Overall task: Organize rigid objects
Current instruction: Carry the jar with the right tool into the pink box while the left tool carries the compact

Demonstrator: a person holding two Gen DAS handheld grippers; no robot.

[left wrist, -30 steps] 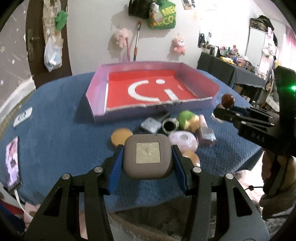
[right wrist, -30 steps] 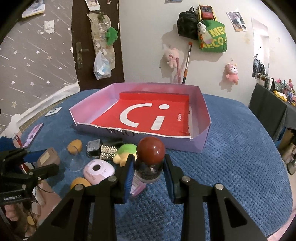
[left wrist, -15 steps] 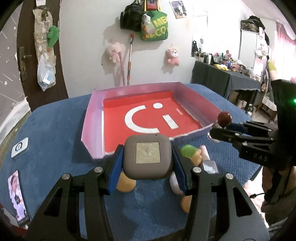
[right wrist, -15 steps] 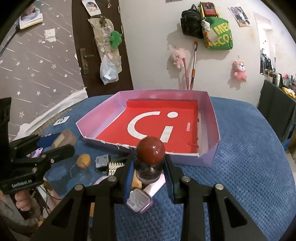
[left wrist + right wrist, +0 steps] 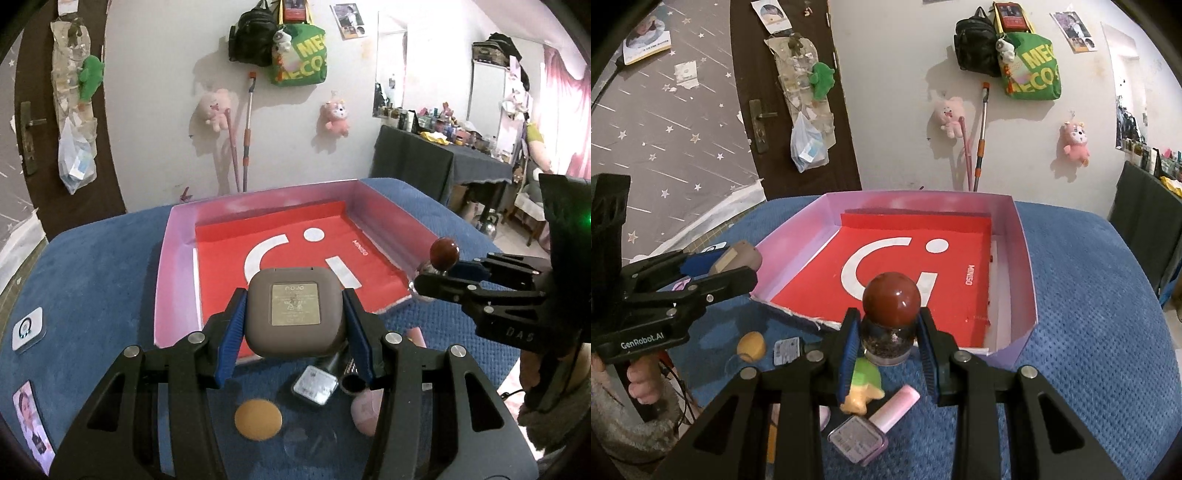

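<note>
My left gripper [image 5: 294, 325] is shut on a grey rounded case [image 5: 294, 313], held above the near edge of the pink tray with a red floor [image 5: 177, 258]. My right gripper [image 5: 888, 343] is shut on a small bottle with a round dark-red cap [image 5: 891, 317], also just before the tray's [image 5: 1027, 266] near wall. Each gripper shows in the other's view: the right gripper [image 5: 439, 277] at the tray's right corner, the left gripper [image 5: 738, 264] at its left corner. Below lie an orange disc [image 5: 258, 419], a square compact [image 5: 314, 386], a green and yellow toy [image 5: 862, 386] and a pink nail polish bottle [image 5: 871, 428].
A blue textured cloth [image 5: 1100, 314] covers the round table. A white card [image 5: 27, 328] and a phone [image 5: 31, 421] lie at its left edge. A dark side table with clutter [image 5: 461, 155] stands at the right. A person's hand [image 5: 642, 384] holds the left gripper's handle.
Both grippers have risen and moved forward toward the tray with their objects still held. The loose items on the cloth now sit lower in both views, beneath the fingers.
</note>
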